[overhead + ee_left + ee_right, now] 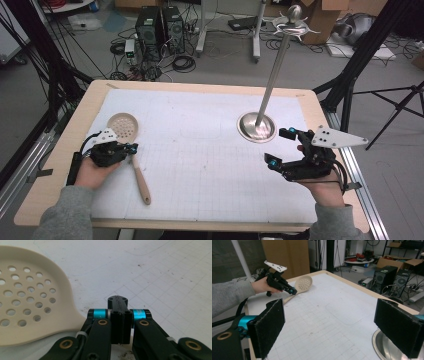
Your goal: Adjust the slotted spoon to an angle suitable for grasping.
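**Cream slotted spoon beside the closed left gripper**

Cream plastic makes the round, perforated head of the slotted spoon, and its handle is pale wood. The spoon lies flat on the white gridded mat at the left part of the table, with the handle pointing toward the person and the head away.

The left gripper is low over the mat, just beside the place where the handle meets the head. Its jaws are pressed together and nothing is between them. In the left gripper view the spoon head lies to the left of the closed jaws; I cannot tell if they touch the handle.

The right gripper is at the right side of the mat, well apart from the spoon. Its jaws stand wide open and they are empty.

A little farther, near the right gripper, a steel stand with a round base and a tall thin pole is on the mat.
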Tool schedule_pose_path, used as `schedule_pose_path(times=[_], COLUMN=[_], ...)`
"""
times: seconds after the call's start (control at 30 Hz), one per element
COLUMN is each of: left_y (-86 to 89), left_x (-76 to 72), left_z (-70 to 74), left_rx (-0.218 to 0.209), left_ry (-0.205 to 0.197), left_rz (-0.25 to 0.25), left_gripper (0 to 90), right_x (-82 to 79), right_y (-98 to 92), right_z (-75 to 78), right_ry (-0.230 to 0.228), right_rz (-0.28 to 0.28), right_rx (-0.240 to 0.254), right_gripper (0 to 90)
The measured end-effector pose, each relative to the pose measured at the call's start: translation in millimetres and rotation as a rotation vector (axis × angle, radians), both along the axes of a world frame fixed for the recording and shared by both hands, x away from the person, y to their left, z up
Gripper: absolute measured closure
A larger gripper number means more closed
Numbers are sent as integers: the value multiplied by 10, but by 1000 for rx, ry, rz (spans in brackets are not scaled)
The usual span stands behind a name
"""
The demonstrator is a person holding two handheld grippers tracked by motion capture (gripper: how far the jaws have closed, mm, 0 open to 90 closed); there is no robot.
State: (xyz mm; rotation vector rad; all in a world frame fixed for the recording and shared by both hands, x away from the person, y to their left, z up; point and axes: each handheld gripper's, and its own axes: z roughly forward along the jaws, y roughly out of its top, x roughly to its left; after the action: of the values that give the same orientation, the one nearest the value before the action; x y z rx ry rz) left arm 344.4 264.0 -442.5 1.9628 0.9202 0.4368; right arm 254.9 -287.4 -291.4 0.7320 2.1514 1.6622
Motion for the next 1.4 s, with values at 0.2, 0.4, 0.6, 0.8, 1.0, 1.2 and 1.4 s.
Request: schedule_pose_path(times=[0.2, 0.4, 0.6, 0.8, 1.0, 1.2, 1.4], left_y=[-49, -84, -79, -56, 30, 93, 166], left_x=[39, 78, 40, -39, -159, -263, -377], left_z=[23, -44, -32, -26, -43, -46, -50], left_rx=[16, 78, 95, 108, 81, 79, 47], left_ry=[8, 50, 49, 54, 42, 42, 54], left_rz=[-10, 4, 17, 23, 33, 51, 86], left_gripper=[895, 895, 896, 896, 897, 897, 897], right_x=[-31, -64, -51, -31, -9, 42, 93], right_y=[-43, -51, -43, 2, 38, 98, 169], right_z=[-20, -33, -45, -60, -45, -48, -42], right_ry=[8, 14, 22, 27, 20, 20, 24], right_rz=[-12, -11, -8, 5, 16, 30, 51], right_rx=[-2, -13, -13, -24, -24, -27, -33], right_gripper=[88, 88, 88, 88, 88, 88, 88])
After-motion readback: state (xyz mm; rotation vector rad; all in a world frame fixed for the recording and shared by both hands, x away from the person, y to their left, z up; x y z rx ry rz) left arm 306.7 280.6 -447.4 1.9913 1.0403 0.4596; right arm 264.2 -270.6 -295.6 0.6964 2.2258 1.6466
